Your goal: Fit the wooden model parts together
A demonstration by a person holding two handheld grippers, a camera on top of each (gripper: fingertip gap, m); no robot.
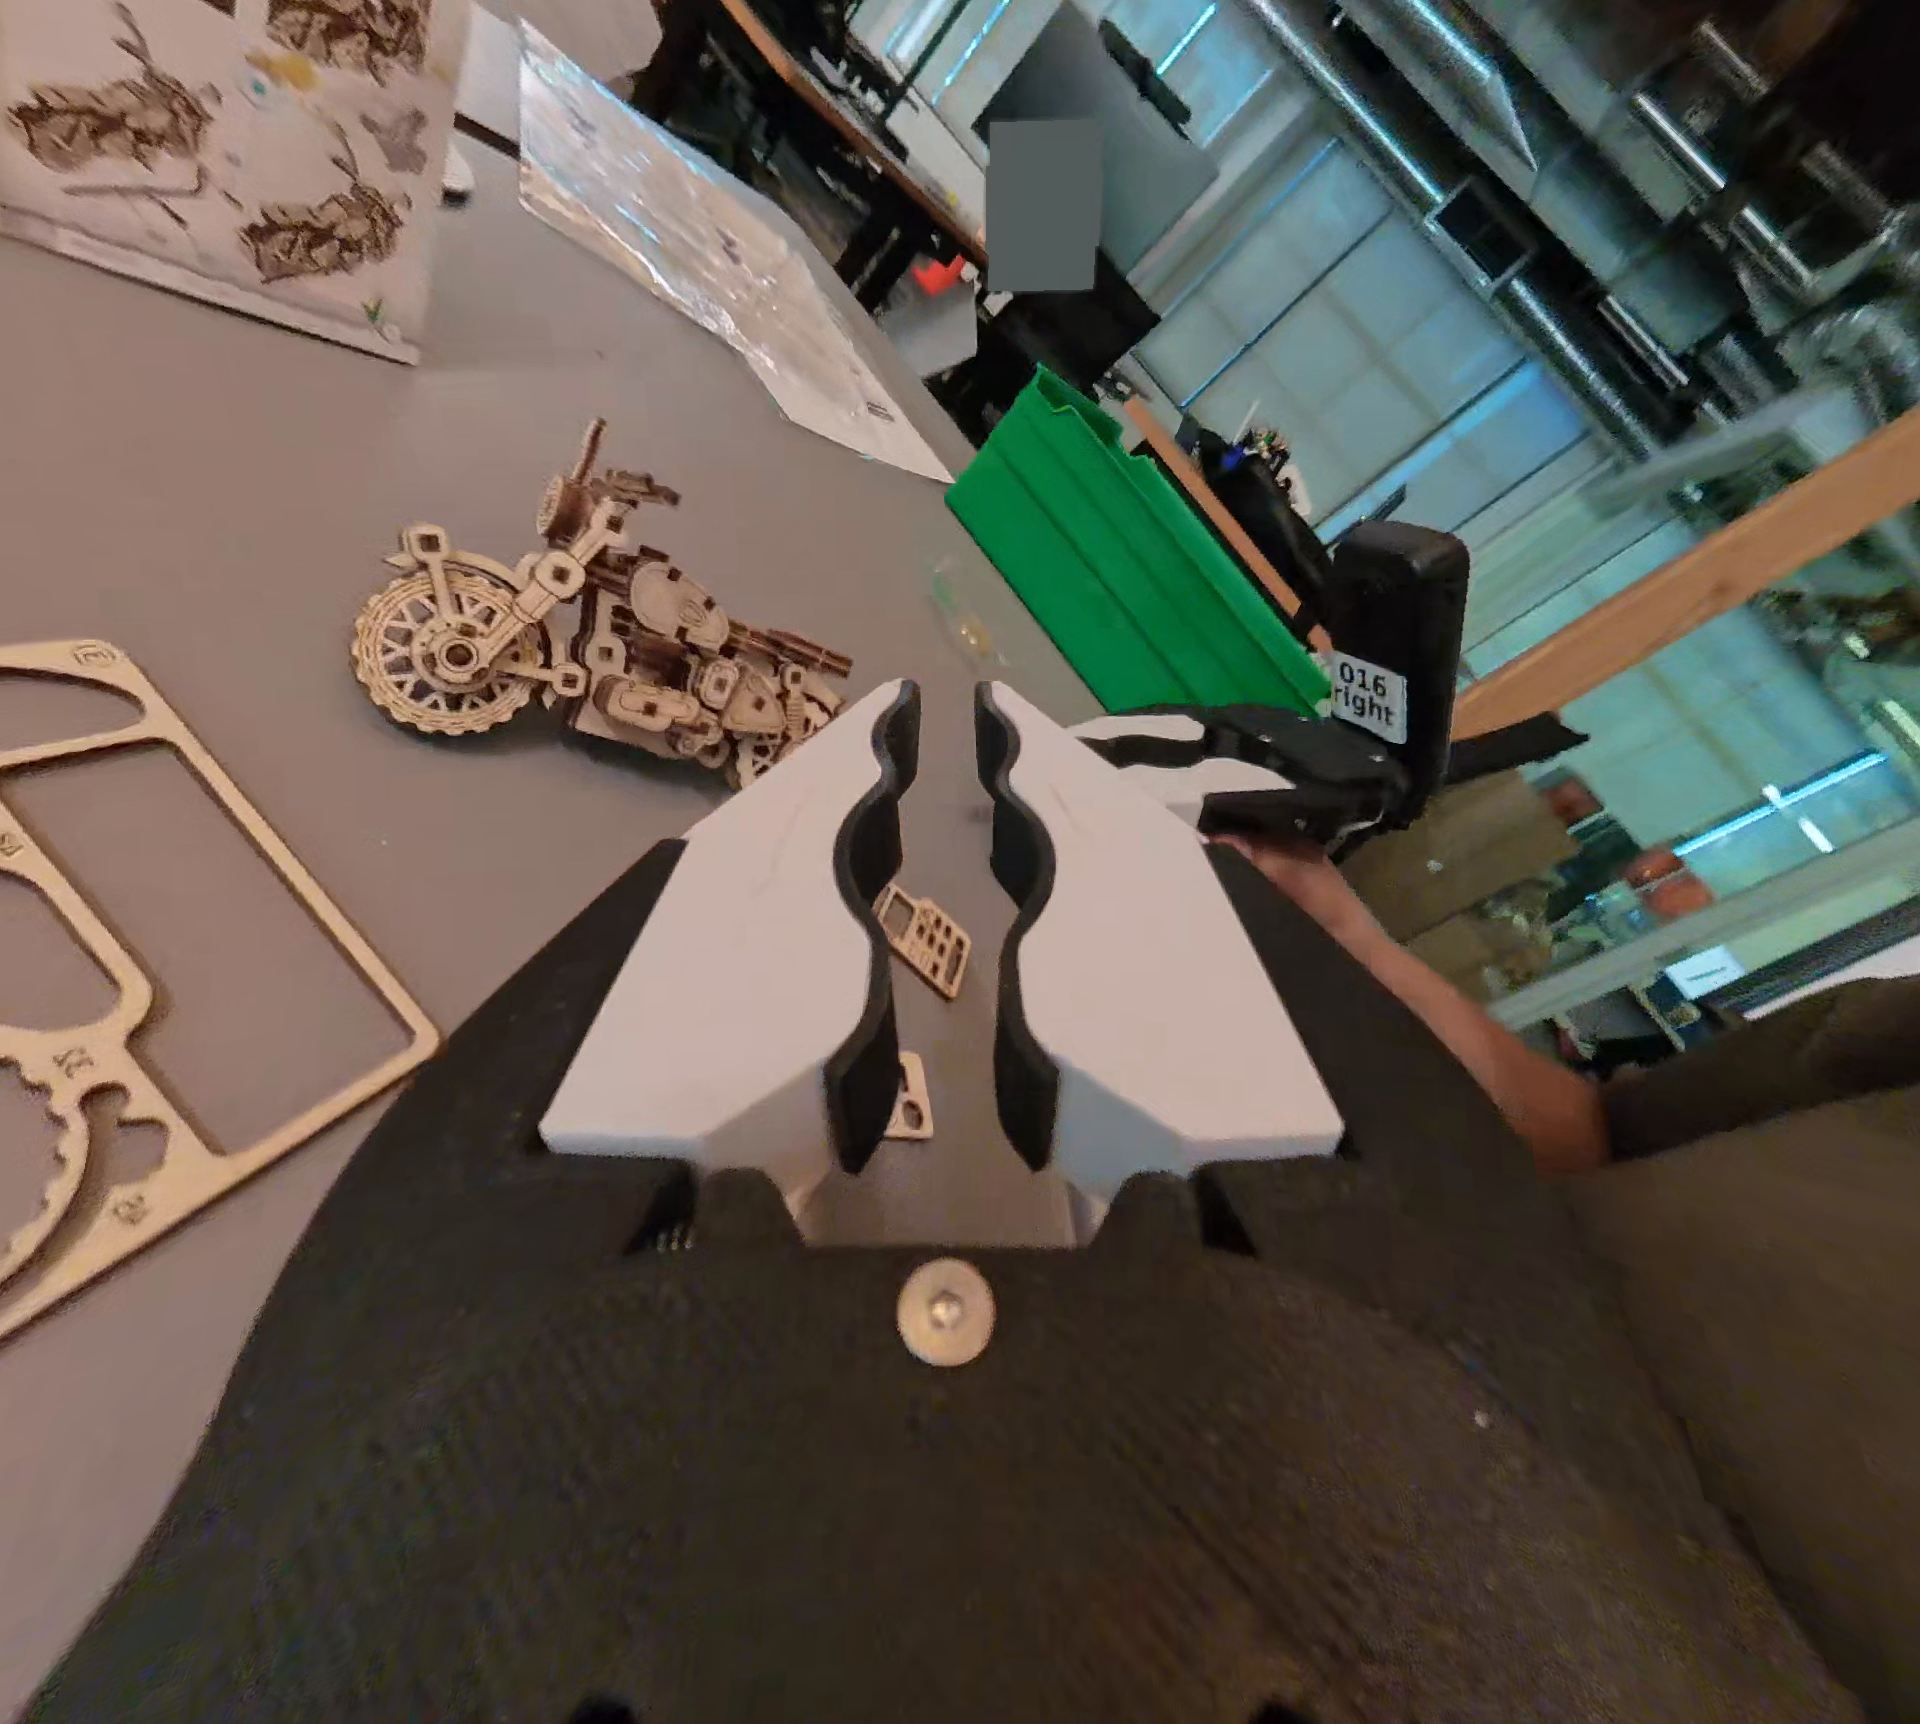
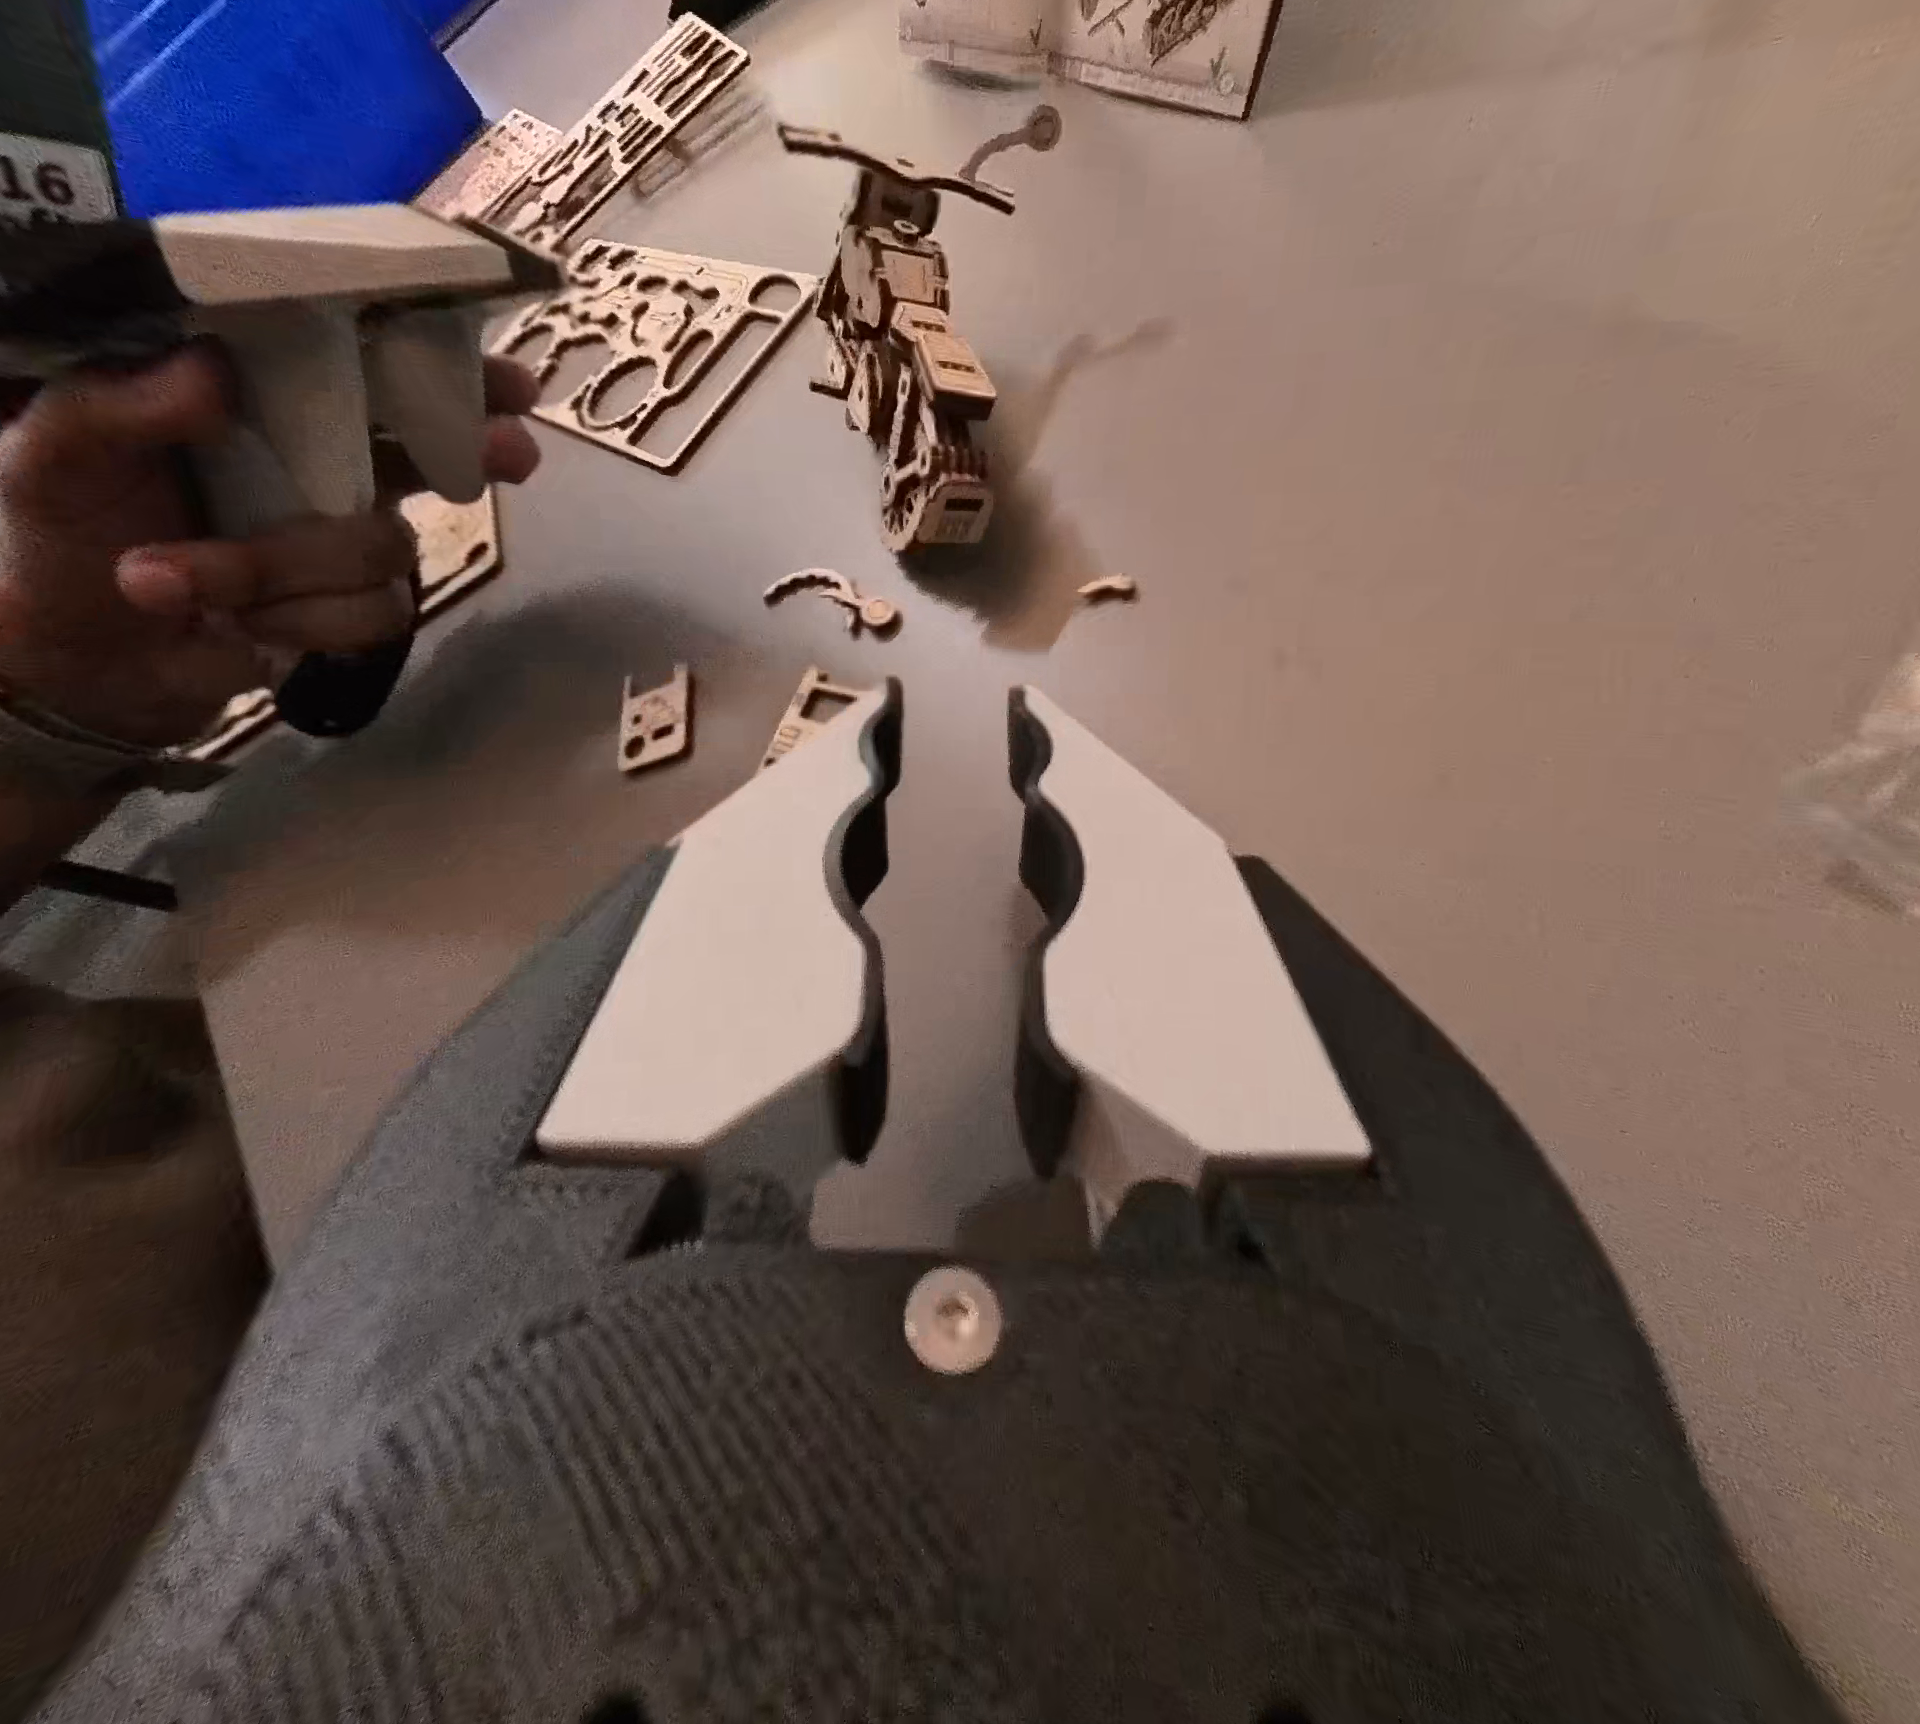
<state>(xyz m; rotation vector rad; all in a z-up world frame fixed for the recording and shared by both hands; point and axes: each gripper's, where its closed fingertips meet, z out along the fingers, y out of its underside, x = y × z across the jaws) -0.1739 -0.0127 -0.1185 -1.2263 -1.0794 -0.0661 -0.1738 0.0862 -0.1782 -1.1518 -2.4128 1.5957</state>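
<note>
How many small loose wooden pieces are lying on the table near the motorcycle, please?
4: a curved piece and a small bit beside the motorcycle, a flat tab nearer, and one partly behind the right gripper; more may be hidden.

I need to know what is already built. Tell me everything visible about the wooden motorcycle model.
The wooden motorcycle model is pale laser-cut plywood with darker burnt edges. It has a spoked, toothed front wheel, forks, handlebars and a layered engine block. It stands on the grey table, seemingly leaning, near the loose parts. Neither gripper touches it.
</note>
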